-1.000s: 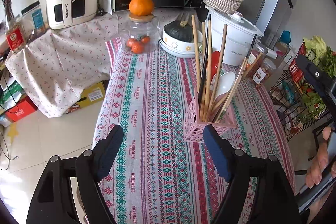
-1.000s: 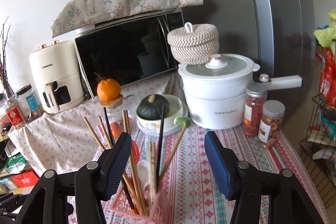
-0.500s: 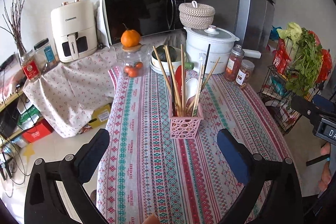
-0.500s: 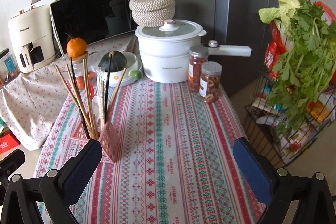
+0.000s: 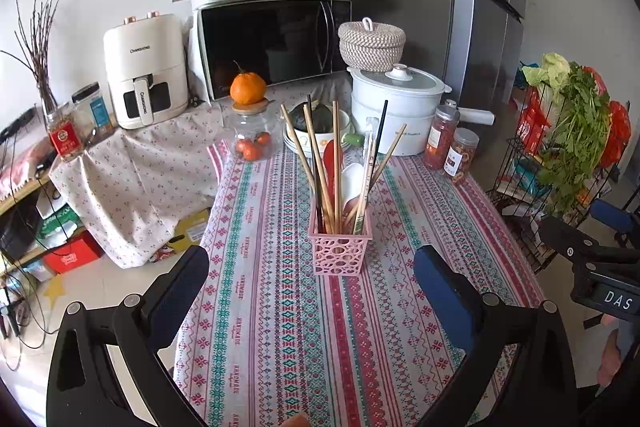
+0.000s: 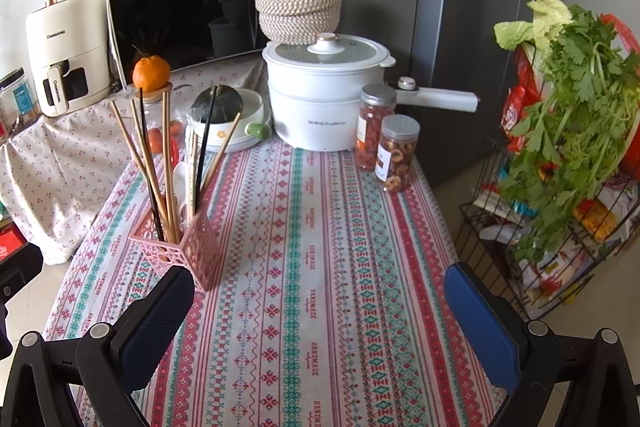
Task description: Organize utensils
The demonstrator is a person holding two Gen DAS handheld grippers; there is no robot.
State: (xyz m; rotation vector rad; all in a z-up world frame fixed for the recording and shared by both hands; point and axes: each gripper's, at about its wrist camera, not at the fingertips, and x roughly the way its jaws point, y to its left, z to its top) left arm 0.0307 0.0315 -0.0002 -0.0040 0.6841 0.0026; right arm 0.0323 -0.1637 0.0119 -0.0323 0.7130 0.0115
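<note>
— Jaws on both sides were spread wide and held nothing, right?

— Yes. The left gripper [image 5: 311, 283] hung above the near part of the tabletop [image 5: 280, 339], its blue pads [image 5: 438, 285] well apart. The right gripper [image 6: 320, 303] was the same, with bare patterned cloth showing between its fingers.

— And the utensils?

— Standing in the pink holder [image 5: 340, 247], which sat upright on the tabletop ahead of the left gripper and apart from it. Wooden chopsticks [image 5: 316, 163] leaned out at different angles, with a black chopstick [image 5: 379, 127] and a white spoon [image 5: 353, 179] among them. From the right wrist view the holder sat ahead and to the left, close to the left finger, whether touching I couldn't tell.

— What stood behind it?

— A white pot [image 6: 324, 99] with a woven basket [image 6: 298, 11] on its lid, two jars [image 6: 386, 143] beside it, a bowl with a dark squash [image 6: 218, 103], and a microwave [image 5: 272, 43] further back.
</note>
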